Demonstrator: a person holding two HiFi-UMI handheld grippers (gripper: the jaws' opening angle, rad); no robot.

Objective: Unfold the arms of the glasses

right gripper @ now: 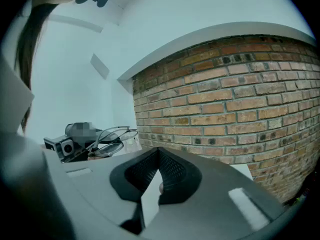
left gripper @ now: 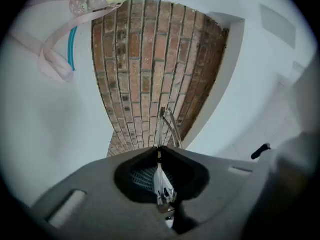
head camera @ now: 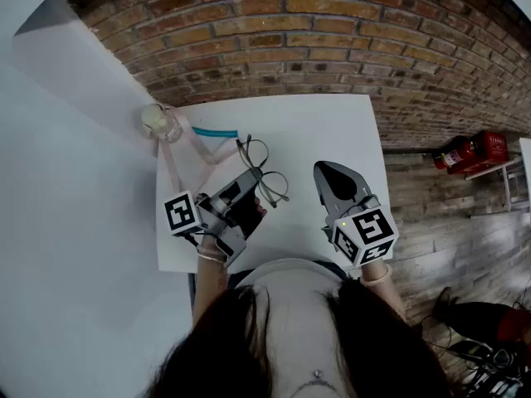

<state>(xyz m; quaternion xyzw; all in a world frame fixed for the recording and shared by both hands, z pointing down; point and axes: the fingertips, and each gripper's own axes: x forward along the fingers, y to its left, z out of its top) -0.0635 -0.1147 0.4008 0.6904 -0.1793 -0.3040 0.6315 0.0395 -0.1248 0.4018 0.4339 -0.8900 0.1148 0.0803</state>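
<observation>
Thin wire-framed glasses (head camera: 267, 175) are lifted just above the white table (head camera: 332, 127), left of its middle. My left gripper (head camera: 255, 181) is shut on their frame; in the left gripper view the thin metal of the glasses (left gripper: 159, 176) runs between the closed jaws and sticks out past the tips of that gripper (left gripper: 160, 147). My right gripper (head camera: 325, 171) hovers to the right of the glasses, apart from them, shut with nothing in it. From the right gripper view (right gripper: 159, 150) the glasses (right gripper: 107, 138) show at the left, lenses side by side. How the arms lie is too fine to tell.
A small clear bottle (head camera: 158, 121) with a pink strap (head camera: 197, 149) stands at the table's far left corner, with a teal strip (head camera: 214, 132) beside it. A brick wall (head camera: 332, 31) rises behind the table. A red object (head camera: 474, 152) sits on the floor at the right.
</observation>
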